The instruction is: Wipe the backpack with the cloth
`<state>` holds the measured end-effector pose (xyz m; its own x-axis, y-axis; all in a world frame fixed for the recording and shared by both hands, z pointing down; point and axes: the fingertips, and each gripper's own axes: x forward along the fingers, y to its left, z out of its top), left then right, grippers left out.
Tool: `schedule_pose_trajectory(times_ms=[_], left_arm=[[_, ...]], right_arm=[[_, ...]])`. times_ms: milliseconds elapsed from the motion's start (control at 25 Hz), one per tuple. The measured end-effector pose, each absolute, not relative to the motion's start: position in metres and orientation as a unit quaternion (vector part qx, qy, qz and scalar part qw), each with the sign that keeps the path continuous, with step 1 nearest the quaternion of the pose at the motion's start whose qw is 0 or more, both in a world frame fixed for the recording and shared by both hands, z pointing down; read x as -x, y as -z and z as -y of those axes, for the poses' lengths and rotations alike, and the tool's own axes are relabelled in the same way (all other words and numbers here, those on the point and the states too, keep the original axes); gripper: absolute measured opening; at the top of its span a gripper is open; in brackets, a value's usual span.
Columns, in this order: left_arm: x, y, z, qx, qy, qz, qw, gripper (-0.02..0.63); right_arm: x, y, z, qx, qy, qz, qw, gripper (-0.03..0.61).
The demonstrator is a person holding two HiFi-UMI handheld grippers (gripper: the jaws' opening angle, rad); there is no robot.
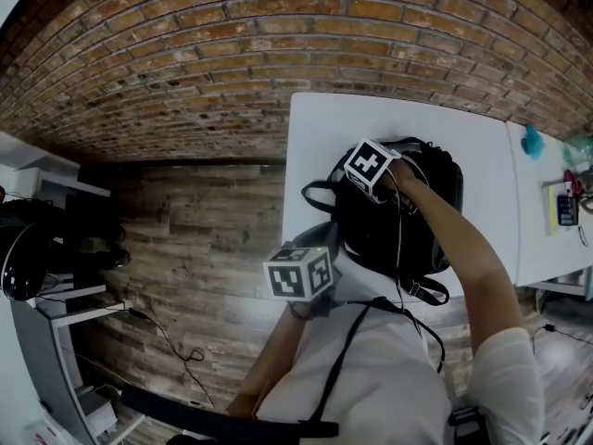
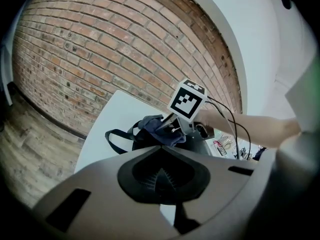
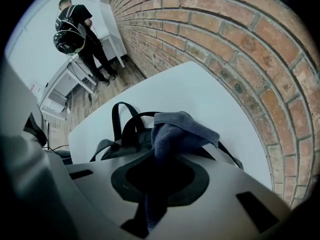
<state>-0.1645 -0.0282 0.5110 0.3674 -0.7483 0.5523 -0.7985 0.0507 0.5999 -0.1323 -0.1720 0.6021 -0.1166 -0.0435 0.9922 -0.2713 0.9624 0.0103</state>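
Observation:
A black backpack [image 1: 400, 221] lies on the white table [image 1: 324, 128], its carry straps [image 3: 122, 121] pointing at the table's left edge. My right gripper [image 1: 357, 176] is over the strap end of the bag, shut on a blue-grey cloth [image 3: 181, 129] that bunches out of its jaws onto the bag. The left gripper view shows that cloth [image 2: 160, 129] on the backpack [image 2: 145, 143] under the right gripper [image 2: 171, 126]. My left gripper [image 1: 310, 258] hovers at the table's near edge, short of the bag. Its jaws [image 2: 160, 176] are shut and hold nothing.
A brick wall [image 1: 278, 54] runs behind the table, and a wooden floor [image 1: 195, 239] lies left of it. A second white table [image 1: 547, 239] at right carries small items [image 1: 566, 207]. A person in black [image 3: 75, 29] stands by desks far off.

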Motion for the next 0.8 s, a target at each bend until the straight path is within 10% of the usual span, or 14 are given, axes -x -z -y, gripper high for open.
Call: schedule_pose_trajectory(times_ms=[800], left_arm=[[0.161, -0.510, 0.022, -0.690, -0.024, 0.561, 0.457, 0.005]], right_arm=[[0.129, -0.603, 0.113, -0.044, -0.105, 0.742, 0.660, 0.038]])
